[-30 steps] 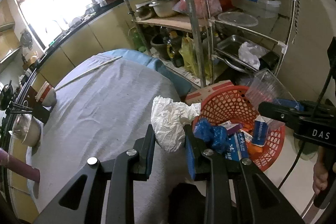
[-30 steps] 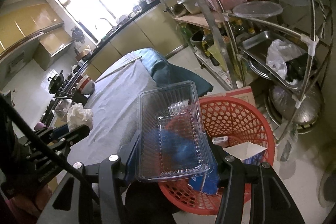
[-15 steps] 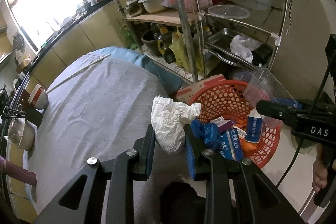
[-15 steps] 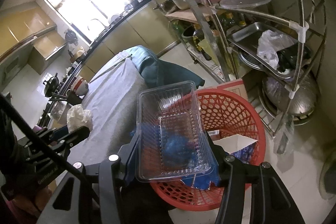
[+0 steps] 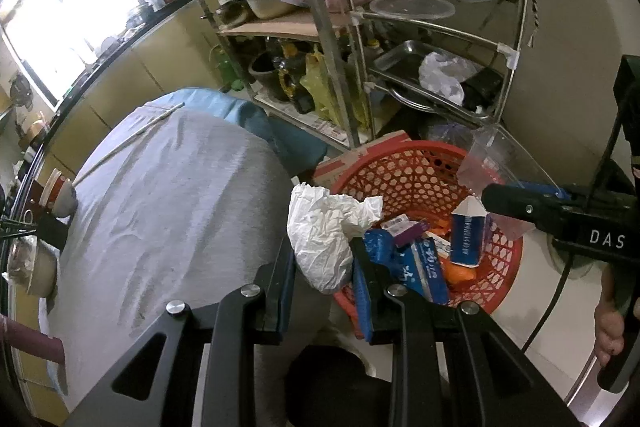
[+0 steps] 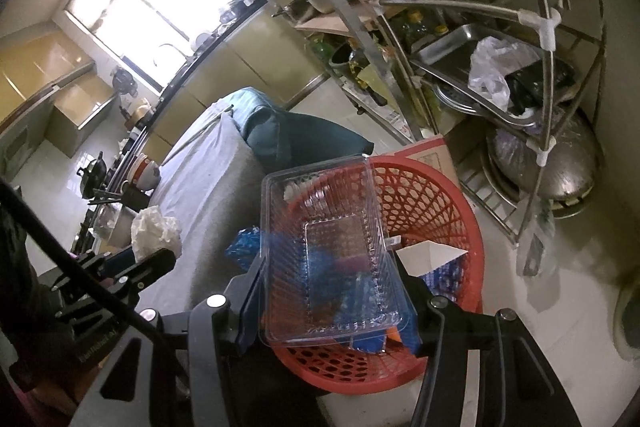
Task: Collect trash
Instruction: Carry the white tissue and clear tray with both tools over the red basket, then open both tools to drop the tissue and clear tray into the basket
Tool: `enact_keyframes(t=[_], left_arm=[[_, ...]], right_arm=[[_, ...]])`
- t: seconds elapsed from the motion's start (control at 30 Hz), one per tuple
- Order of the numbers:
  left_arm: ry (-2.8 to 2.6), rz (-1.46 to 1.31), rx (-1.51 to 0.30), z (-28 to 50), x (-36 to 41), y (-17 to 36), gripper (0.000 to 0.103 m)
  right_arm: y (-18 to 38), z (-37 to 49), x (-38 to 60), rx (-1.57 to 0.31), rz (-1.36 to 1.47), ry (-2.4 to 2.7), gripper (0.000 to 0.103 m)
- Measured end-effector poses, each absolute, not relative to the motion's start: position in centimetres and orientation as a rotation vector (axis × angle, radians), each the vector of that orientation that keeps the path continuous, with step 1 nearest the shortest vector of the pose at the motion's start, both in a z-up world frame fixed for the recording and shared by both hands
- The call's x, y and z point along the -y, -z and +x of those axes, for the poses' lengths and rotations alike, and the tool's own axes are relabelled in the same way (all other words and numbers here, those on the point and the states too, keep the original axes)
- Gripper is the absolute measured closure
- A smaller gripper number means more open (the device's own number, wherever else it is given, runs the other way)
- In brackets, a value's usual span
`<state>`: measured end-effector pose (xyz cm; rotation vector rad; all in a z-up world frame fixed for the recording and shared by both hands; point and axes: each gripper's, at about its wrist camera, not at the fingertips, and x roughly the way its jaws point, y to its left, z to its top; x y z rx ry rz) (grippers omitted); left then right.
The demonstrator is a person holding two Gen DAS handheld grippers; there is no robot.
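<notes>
Two tools are in our hands, both angled down toward a red basket (image 5: 424, 167) on the floor beside the tabletop (image 5: 160, 211). Our left tool (image 5: 322, 263) is clenched on a crumpled white paper wad (image 5: 326, 227), which bulges up and forward from between its blue pads; the wad hangs at the near rim of the basket, just ahead of the fingertips and over the edge of the grey cloth that covers the tabletop. Our right tool (image 6: 330, 291) grasps a clear plastic tray (image 6: 332, 239) by its long sides, the tray's open face toward the camera and its far end reaching out over the basket (image 6: 436, 203). Through the tray we see blue wrappers and the basket's red lattice. Inside the basket, ahead of the left tool and a little to its right, lie a blue crumpled wrapper (image 5: 378, 247), a blue-and-white packet (image 5: 428, 267) and a small open carton (image 5: 468, 231) standing upright. Seen from the left tool, the right tool (image 5: 532, 203) enters from the right with the tray (image 5: 492, 163) above the basket's far side. Beyond the basket stands a metal rack (image 5: 440, 27) crowded with pots, trays and bags. Far left of the left tool, at the tabletop's edge, sit a bowl (image 5: 60, 191) and a pot (image 5: 32, 267).
</notes>
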<state>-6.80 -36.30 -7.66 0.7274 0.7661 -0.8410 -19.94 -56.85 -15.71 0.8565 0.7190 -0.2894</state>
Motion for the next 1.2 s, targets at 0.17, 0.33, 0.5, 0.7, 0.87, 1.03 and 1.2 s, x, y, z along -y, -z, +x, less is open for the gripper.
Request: enact_keyframes(t=[0.17, 0.33, 0.5, 0.7, 0.87, 1.03, 1.2], left_arm=[[0.854, 0.743, -0.77, -7.4, 36.9, 8.1, 0.075], [0.862, 0.753, -0.778, -7.6, 37.5, 8.5, 0.075], [0.869, 0.761, -0.788, -7.8, 37.8, 9.0, 0.075], [0.889, 0.763, -0.798, -8.1, 38.2, 9.5, 0.075], [0.917, 0.744, -0.824, -8.0, 38.4, 9.9, 0.075], [0.99, 0.692, -0.879, -7.7, 38.5, 10.6, 0.075], [1.055, 0.652, -0.916, -7.8, 38.5, 11.0, 0.073]], right_arm=[[16.1, -20.3, 57.3, -0.716, 0.877, 0.296, 0.045], [16.4, -20.7, 57.8, -0.714, 0.892, 0.3, 0.045], [16.7, -21.0, 58.0, -0.714, 0.907, 0.305, 0.044], [17.1, -21.2, 58.2, -0.714, 0.923, 0.305, 0.044], [17.3, -21.2, 58.3, -0.716, 0.929, 0.304, 0.044], [17.5, -21.2, 58.4, -0.715, 0.948, 0.298, 0.044], [17.7, -20.9, 58.3, -0.719, 0.966, 0.287, 0.043]])
